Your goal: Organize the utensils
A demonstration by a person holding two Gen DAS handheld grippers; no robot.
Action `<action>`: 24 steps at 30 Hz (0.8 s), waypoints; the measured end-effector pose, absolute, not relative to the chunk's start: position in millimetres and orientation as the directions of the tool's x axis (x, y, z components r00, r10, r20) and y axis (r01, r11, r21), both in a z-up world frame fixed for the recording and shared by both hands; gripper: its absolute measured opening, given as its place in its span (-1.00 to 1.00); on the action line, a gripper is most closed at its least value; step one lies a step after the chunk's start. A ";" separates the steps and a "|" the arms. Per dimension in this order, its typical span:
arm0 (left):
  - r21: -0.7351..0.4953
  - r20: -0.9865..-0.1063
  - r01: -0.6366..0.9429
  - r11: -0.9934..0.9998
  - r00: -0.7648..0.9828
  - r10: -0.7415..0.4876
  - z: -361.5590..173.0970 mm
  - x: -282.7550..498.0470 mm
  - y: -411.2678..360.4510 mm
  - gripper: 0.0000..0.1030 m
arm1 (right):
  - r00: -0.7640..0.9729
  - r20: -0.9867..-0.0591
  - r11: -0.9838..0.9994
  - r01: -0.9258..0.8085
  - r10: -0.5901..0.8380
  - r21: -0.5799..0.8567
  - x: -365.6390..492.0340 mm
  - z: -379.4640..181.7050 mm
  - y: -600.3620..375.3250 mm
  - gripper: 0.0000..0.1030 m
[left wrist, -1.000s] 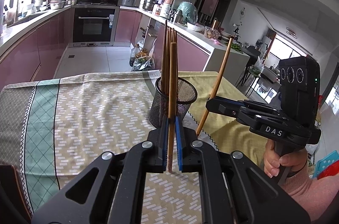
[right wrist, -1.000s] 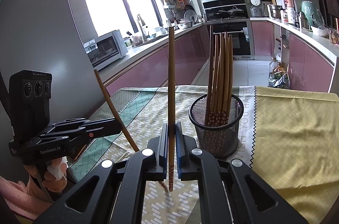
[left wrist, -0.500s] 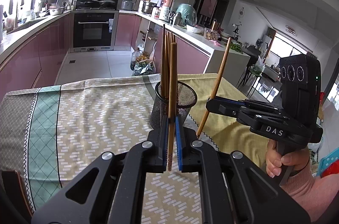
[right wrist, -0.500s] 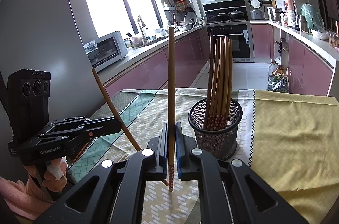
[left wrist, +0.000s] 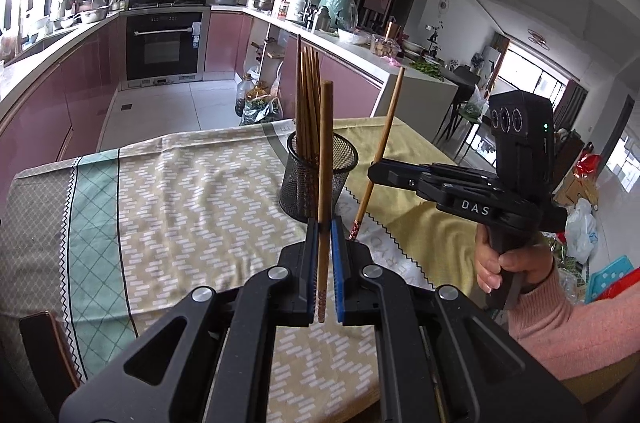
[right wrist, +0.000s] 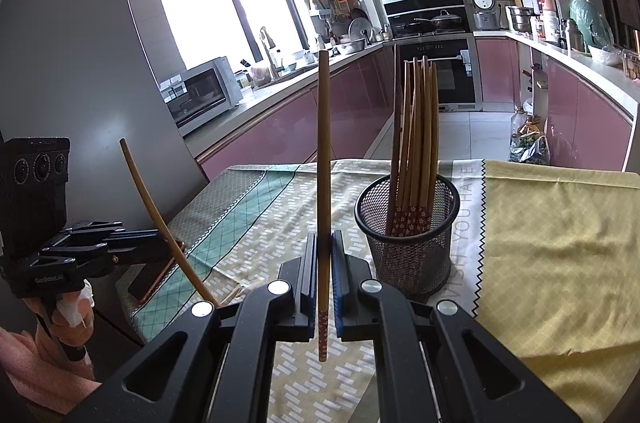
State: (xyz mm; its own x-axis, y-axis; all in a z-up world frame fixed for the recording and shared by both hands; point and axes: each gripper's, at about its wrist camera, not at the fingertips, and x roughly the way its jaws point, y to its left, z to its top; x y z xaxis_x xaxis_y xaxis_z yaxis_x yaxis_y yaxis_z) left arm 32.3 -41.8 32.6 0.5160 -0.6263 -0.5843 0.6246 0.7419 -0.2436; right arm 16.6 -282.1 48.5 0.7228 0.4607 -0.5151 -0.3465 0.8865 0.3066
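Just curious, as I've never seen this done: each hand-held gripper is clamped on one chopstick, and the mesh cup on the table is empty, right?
Not quite. The mesh cup isn't empty: the right wrist view shows a bundle of chopsticks standing in it. The rest holds: the left hand-held gripper and the right hand-held gripper are each clamped on one chopstick.

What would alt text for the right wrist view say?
A black gripper clamps one upright chopstick above a patterned tablecloth. A mesh cup of chopsticks stands just right of it; at left, a second gripper holds another chopstick.
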 end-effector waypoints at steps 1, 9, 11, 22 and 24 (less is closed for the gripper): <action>-0.238 -0.594 0.625 0.743 0.512 -0.621 31.2 32.4 -43.1 -0.87 | 0.720 -0.517 0.886 -0.349 0.463 0.306 16.6 48.0 -281.0 -0.89; -0.214 -0.684 0.615 0.759 0.461 -0.566 9.3 62.6 -61.2 -0.98 | 0.714 -0.524 0.885 -0.349 0.464 0.308 17.3 45.3 -280.4 -0.89; -0.216 -0.696 0.616 0.758 0.447 -0.562 2.7 73.9 -67.1 -0.99 | 0.714 -0.526 0.886 -0.346 0.462 0.308 17.9 44.7 -280.6 -0.89; -0.196 -0.788 0.509 0.838 0.427 -0.443 -55.8 131.8 -93.1 -0.73 | 0.705 -0.537 0.885 -0.337 0.463 0.320 20.2 37.7 -282.6 -0.89; -0.174 -0.801 0.481 0.859 0.439 -0.408 -64.6 143.4 -98.2 -0.60 | 0.702 -0.539 0.884 -0.339 0.465 0.321 20.3 36.7 -281.7 -0.89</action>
